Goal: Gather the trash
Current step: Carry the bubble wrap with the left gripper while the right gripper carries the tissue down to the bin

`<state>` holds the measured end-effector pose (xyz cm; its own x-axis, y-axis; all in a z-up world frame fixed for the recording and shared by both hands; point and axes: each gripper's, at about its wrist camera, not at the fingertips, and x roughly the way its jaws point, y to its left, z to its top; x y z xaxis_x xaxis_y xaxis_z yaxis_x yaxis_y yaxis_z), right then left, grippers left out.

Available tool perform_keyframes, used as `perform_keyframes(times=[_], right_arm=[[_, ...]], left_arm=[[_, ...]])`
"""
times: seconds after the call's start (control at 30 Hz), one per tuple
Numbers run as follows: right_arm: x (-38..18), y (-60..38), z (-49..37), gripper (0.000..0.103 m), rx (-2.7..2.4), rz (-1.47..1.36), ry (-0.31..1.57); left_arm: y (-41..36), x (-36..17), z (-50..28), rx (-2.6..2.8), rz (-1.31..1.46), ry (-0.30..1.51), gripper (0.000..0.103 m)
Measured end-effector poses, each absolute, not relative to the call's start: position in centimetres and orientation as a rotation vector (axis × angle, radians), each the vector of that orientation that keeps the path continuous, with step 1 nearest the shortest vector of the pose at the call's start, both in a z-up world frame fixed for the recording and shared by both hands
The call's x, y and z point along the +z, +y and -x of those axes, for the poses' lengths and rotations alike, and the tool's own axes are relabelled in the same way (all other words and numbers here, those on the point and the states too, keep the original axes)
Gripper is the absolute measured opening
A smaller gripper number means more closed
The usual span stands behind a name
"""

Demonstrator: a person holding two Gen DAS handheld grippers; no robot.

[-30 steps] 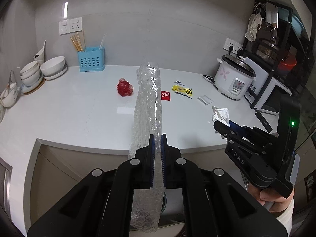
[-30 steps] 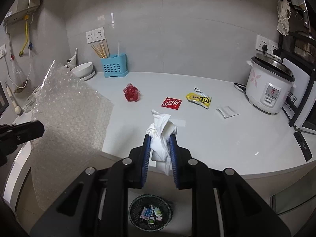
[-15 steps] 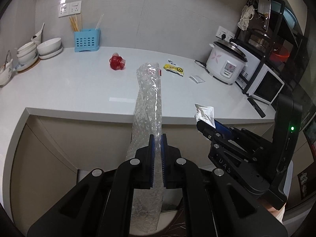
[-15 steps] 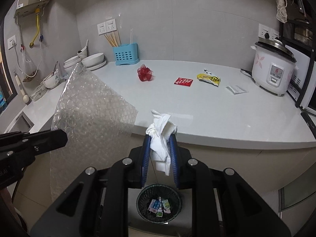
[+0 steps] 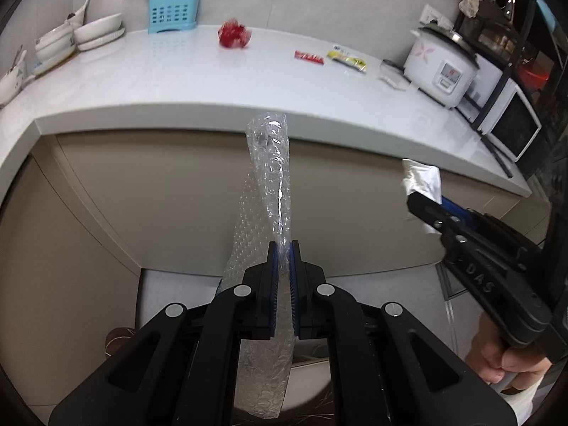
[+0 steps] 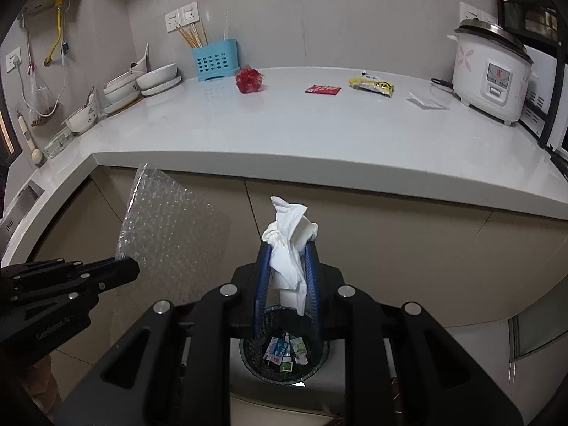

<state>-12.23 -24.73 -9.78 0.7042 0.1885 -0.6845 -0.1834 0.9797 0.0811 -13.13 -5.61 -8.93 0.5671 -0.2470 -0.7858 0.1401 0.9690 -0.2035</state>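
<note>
My left gripper (image 5: 283,250) is shut on a sheet of clear bubble wrap (image 5: 270,184) that stands edge-on and hangs below the jaws. In the right wrist view the same bubble wrap (image 6: 170,234) spreads flat from the left gripper (image 6: 131,269). My right gripper (image 6: 288,248) is shut on a crumpled white tissue (image 6: 289,245), in front of the cabinet below the counter edge. Under it on the floor stands a black mesh trash bin (image 6: 255,365) with small wrappers inside. In the left wrist view the right gripper (image 5: 413,200) carries the tissue (image 5: 420,179) at the right.
On the white counter (image 6: 284,131) lie a red crumpled wrapper (image 6: 249,80), a red packet (image 6: 322,89), a yellow packet (image 6: 372,86) and a clear sachet (image 6: 424,101). A rice cooker (image 6: 490,74) stands right; bowls (image 6: 156,76) and a blue utensil holder (image 6: 214,60) stand left.
Both grippers have come down from above the counter to below its edge, still holding the bubble wrap and the tissue. The bin now looks larger and closer beneath the right gripper.
</note>
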Motion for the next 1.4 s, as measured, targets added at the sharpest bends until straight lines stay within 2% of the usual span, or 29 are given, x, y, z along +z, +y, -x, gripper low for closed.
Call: perform_keyframes(times=[1.0,1.2,1.4], right_arm=[[-40.0,-25.9,4.0,0.019,0.171,-0.117,1.064],[-44.9,-25.1,2.1,0.019,0.155,-0.09,1.11],[-48.4,-24.7,1.2,0.019,0.145,-0.102,1.17]], left_arm=[[-8.3,-40.6,4.8,-0.154,0.003,1.025,0.005],[-9.0,-45.6,3.8,-0.142,-0.011,1.065,0.005],[-9.7,-48.3,3.2,-0.156,-0.007,1.12,0.005]])
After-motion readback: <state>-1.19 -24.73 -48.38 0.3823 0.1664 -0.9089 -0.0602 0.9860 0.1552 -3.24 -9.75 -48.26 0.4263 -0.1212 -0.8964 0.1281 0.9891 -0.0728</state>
